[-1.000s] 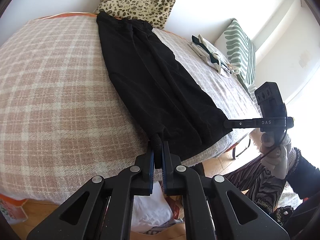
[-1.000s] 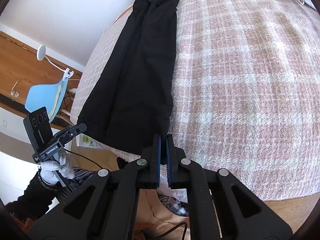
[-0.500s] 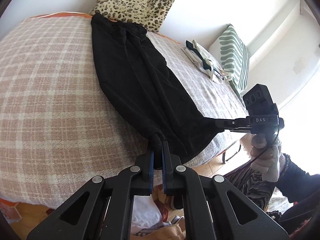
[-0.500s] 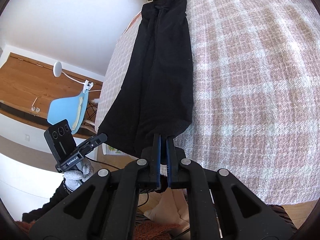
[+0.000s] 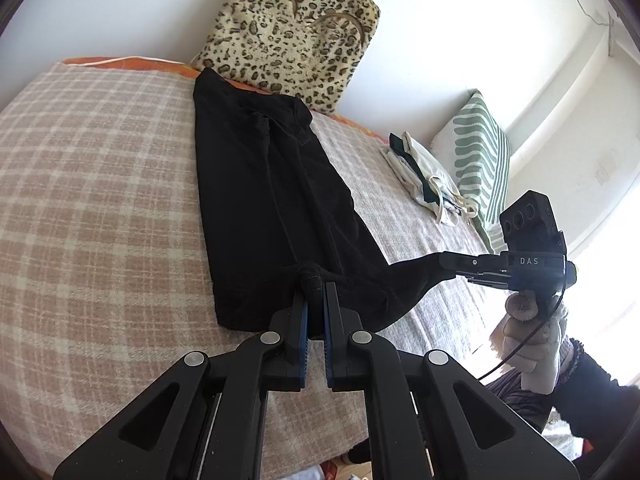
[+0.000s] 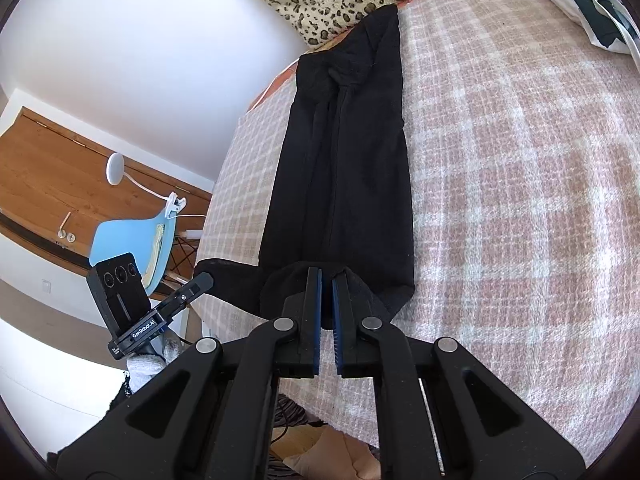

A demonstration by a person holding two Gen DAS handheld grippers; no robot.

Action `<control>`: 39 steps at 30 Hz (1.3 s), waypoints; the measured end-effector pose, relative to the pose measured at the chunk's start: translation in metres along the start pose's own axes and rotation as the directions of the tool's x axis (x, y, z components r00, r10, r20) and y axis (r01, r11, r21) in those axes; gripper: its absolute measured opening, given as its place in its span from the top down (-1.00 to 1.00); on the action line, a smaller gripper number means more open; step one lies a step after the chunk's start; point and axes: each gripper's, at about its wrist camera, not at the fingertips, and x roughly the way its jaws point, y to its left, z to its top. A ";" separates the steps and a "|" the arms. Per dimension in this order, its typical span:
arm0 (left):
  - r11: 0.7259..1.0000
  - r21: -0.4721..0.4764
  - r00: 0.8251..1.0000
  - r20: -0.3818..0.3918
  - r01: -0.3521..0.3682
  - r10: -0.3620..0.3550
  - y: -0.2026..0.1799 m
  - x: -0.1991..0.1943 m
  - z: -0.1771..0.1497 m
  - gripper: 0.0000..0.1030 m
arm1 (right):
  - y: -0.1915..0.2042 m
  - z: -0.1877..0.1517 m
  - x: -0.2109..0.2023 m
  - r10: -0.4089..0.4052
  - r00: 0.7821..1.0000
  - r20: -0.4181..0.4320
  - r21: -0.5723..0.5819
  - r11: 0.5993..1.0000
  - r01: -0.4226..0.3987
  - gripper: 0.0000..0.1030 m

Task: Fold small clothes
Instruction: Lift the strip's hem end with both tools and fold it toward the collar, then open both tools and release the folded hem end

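Long black trousers (image 5: 264, 200) (image 6: 352, 168) lie lengthwise on the pink checked bedspread (image 5: 92, 208) (image 6: 520, 184), waist end near the leopard cushion. My left gripper (image 5: 315, 286) is shut on a pinch of the near hem. My right gripper (image 6: 326, 280) is shut on the other near hem corner. Both hold that end lifted off the bed, and the cloth sags between them. In the left wrist view the right gripper (image 5: 444, 266) shows from the side, held by a gloved hand (image 5: 528, 344). In the right wrist view the left gripper (image 6: 202, 282) shows at lower left.
A leopard-print cushion (image 5: 292, 28) leans on the wall at the bed's far side. Folded pale clothes (image 5: 424, 176) and a green striped pillow (image 5: 480, 160) lie at the right. A blue chair (image 6: 128, 248) and a white clip lamp (image 6: 116, 168) stand beside the bed.
Both grippers have risen and moved forward over the bed, carrying the near hem with them. That end now hangs raised above the bedspread instead of lying at the bed's front edge.
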 end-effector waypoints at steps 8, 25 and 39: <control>0.999 -0.043 1.000 -0.012 -0.028 0.027 0.022 0.027 0.021 0.91 | -0.023 0.042 0.013 -0.049 0.999 -0.015 0.028 0.998 0.049 0.88; 0.985 -0.156 0.995 -0.075 -0.073 0.062 0.064 0.058 0.034 0.83 | -0.061 0.057 0.033 -0.065 0.996 -0.064 0.136 0.988 0.073 0.85; 0.991 0.124 0.997 -0.067 -0.042 0.050 0.013 0.036 0.027 0.35 | 0.018 0.025 0.022 -0.135 0.989 -0.055 -0.274 0.955 0.115 0.33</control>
